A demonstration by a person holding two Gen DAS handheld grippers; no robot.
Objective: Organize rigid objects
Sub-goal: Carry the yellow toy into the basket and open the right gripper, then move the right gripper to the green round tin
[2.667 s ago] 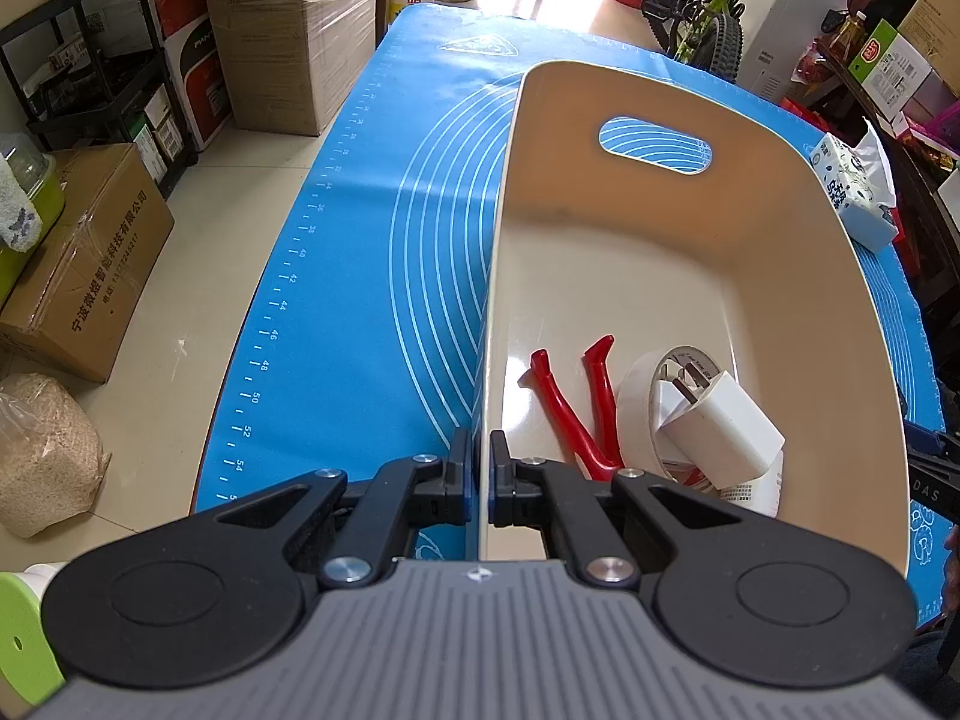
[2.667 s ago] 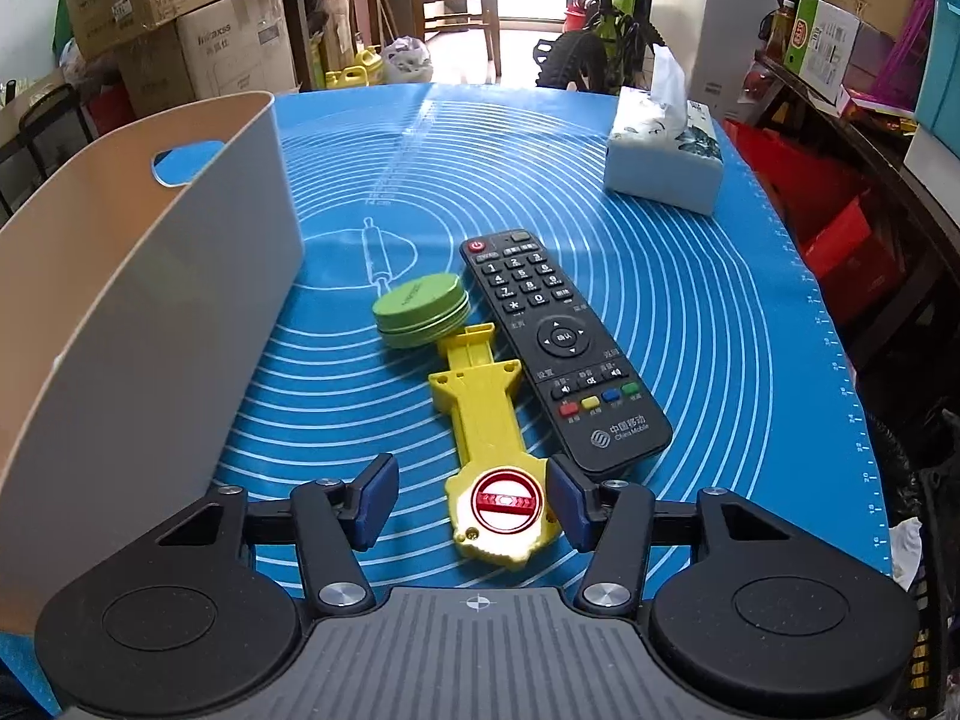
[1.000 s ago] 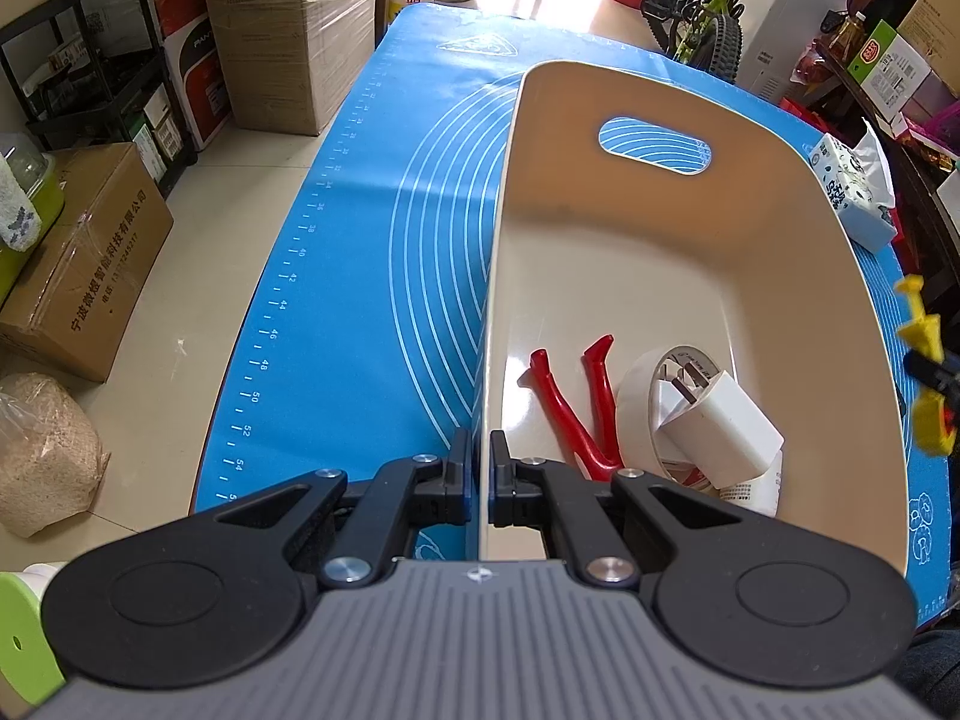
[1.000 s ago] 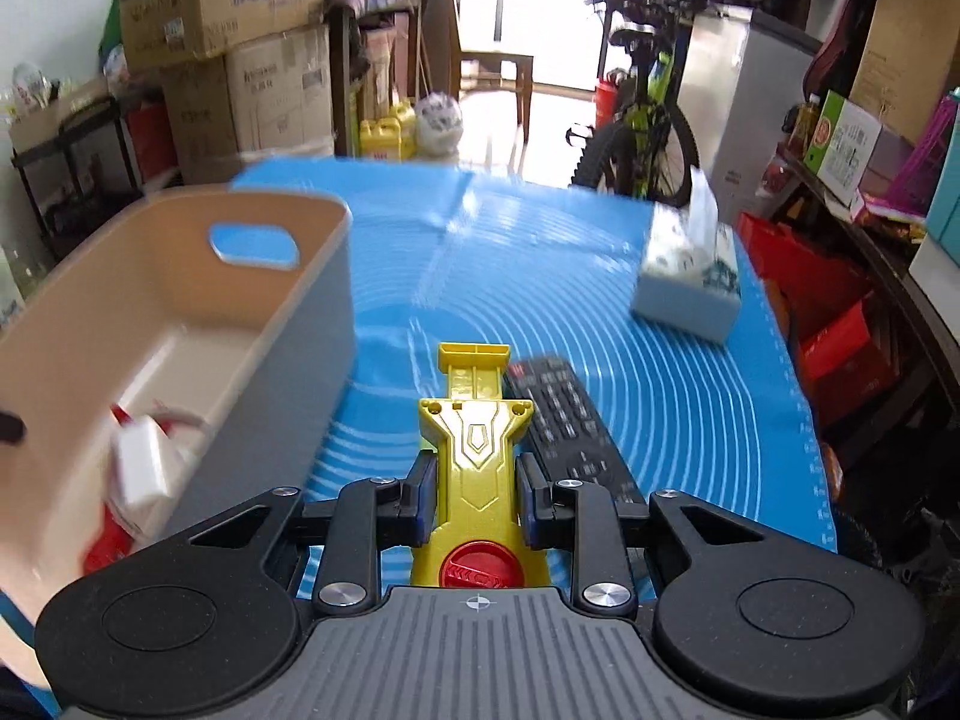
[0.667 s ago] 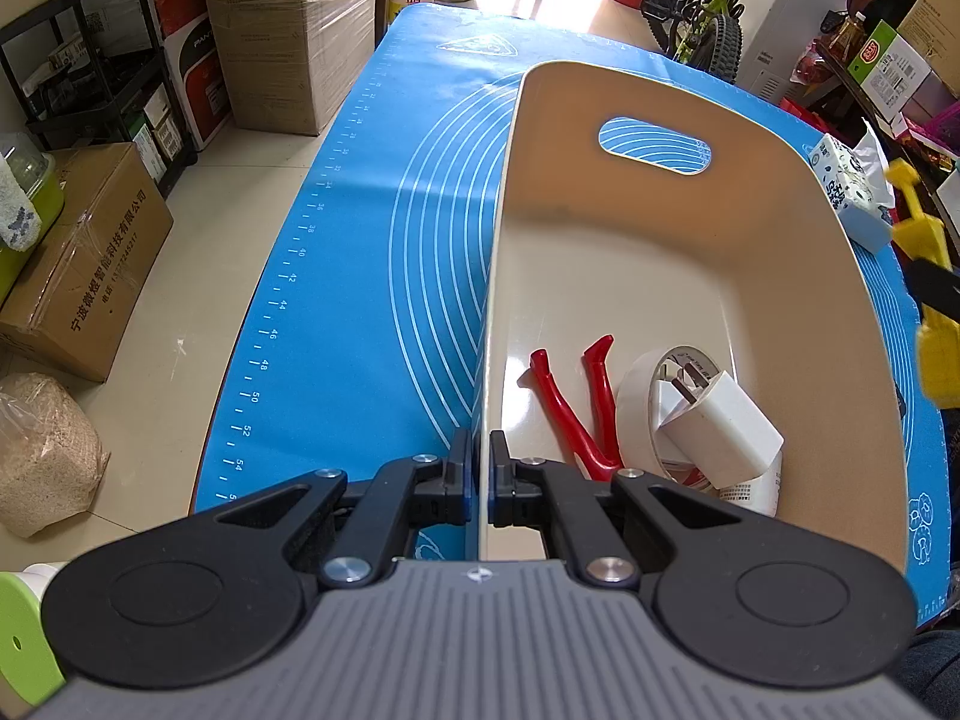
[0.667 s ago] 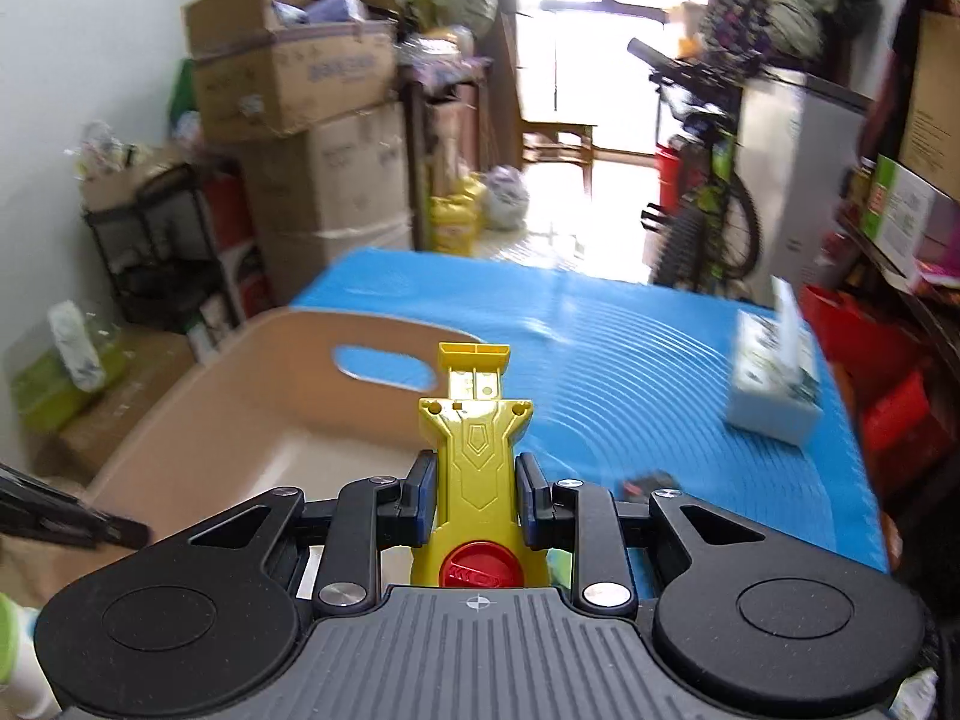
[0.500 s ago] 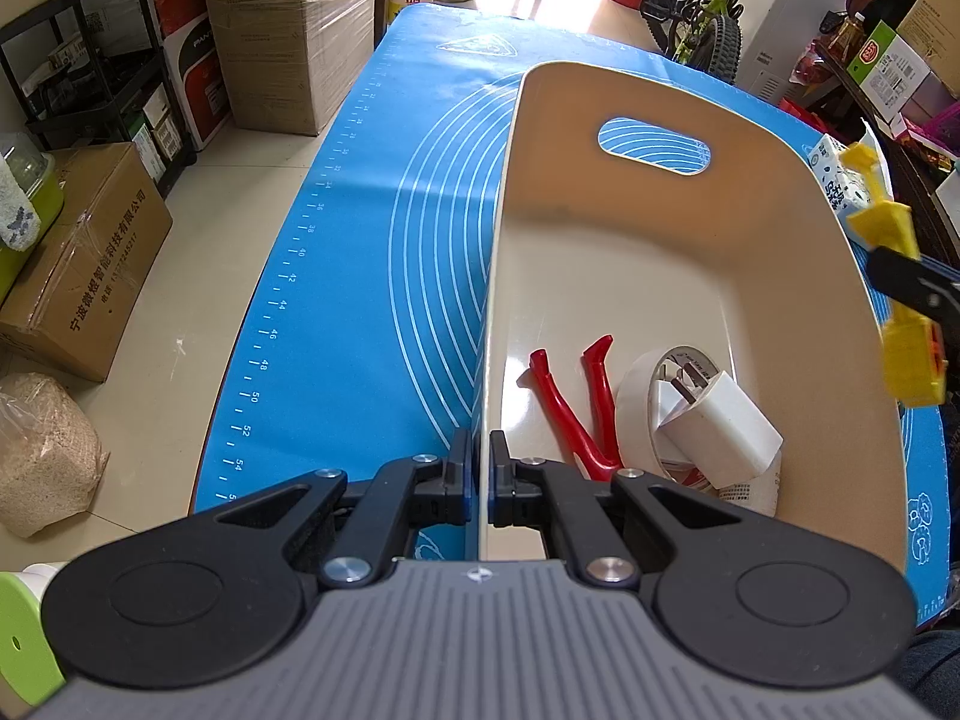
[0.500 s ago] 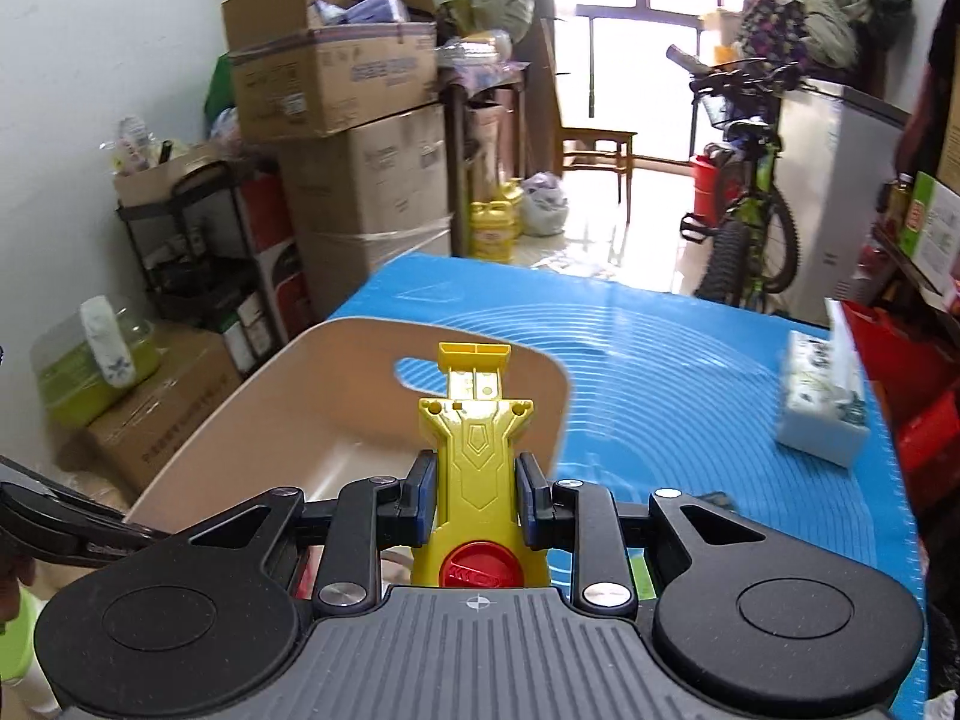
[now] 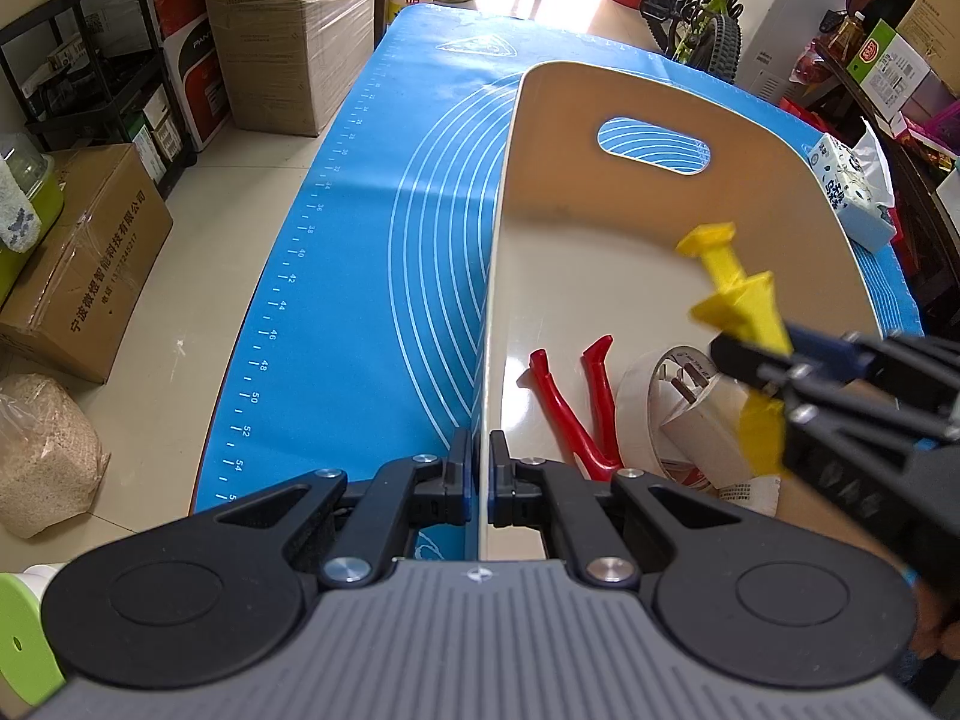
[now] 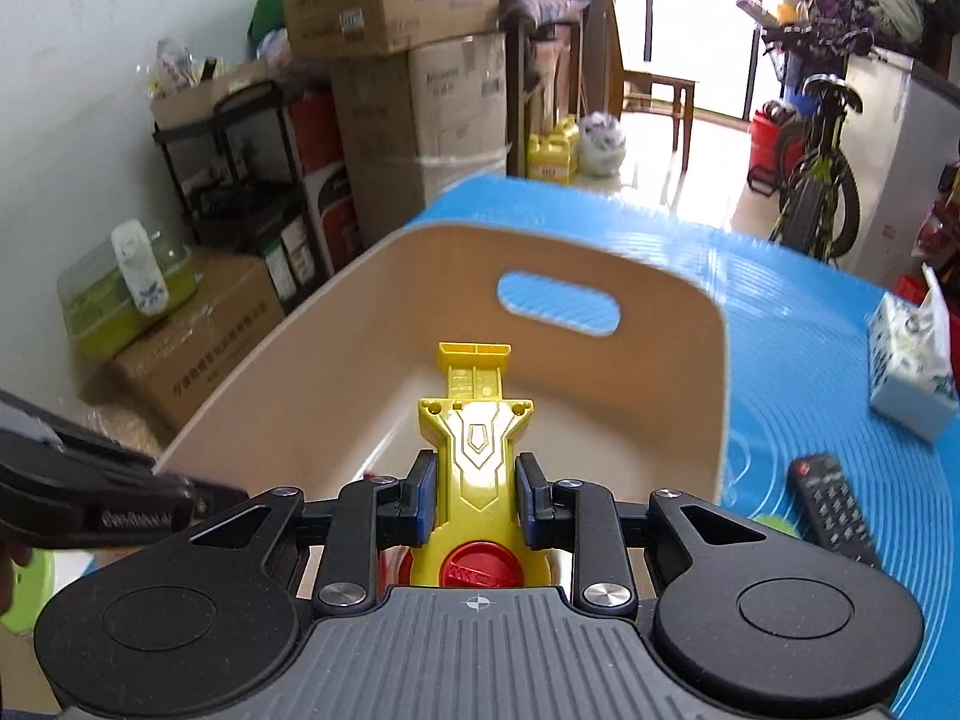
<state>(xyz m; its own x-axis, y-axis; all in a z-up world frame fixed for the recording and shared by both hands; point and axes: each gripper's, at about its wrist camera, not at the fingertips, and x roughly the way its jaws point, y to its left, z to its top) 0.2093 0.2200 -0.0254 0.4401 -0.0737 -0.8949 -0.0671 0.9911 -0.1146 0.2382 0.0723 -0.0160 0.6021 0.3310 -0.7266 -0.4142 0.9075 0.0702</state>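
Note:
A beige bin [image 9: 660,228] with a handle slot stands on the blue mat [image 9: 372,240]. My left gripper [image 9: 478,480] is shut on the bin's near left wall. My right gripper [image 10: 474,501] is shut on a yellow plastic toy [image 10: 477,450] with a red button and holds it above the bin's inside; the toy also shows in the left wrist view [image 9: 738,294]. Red-handled pliers [image 9: 570,402], a tape roll [image 9: 654,378] and a white charger plug [image 9: 708,426] lie in the bin.
A black remote [image 10: 831,510] and a green tin [image 10: 774,522] lie on the mat right of the bin. A tissue box [image 10: 912,372] stands farther right. Cardboard boxes [image 9: 288,30], a shelf and a bicycle [image 9: 702,0] surround the table.
My right gripper took hold of the yellow toy on the mat, lifted it and carried it left over the bin. My left gripper has kept its hold on the bin wall.

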